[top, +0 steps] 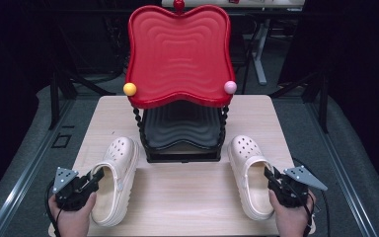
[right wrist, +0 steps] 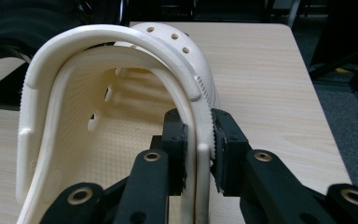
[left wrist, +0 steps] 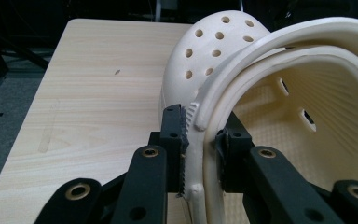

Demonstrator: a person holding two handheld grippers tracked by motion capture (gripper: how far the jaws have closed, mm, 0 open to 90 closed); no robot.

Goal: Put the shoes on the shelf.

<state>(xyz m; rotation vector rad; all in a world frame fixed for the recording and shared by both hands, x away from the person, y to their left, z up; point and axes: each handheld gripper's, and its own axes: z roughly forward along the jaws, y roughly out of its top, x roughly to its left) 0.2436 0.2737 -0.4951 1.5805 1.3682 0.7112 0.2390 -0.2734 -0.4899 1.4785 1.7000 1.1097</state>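
Lower left of the high view: left gripper (top: 94,176), jaws clamped on the side wall of a cream perforated foam clog (top: 114,178). Lower right: right gripper (top: 269,176) pinches a matching cream clog (top: 249,173). Both clogs rest on the pale wood table (top: 187,192), w/ a red-and-black two-tier tray stand (top: 177,54) between them, centre.

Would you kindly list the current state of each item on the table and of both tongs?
Left shoe: flat on the table, outer side wall pinched.
Right shoe: flat on the table, outer side wall pinched.
Left tongs: shut on the left shoe.
Right tongs: shut on the right shoe.
Red tray: top tier of rack, nothing on it.
Black tray: lower tier, nothing on it.
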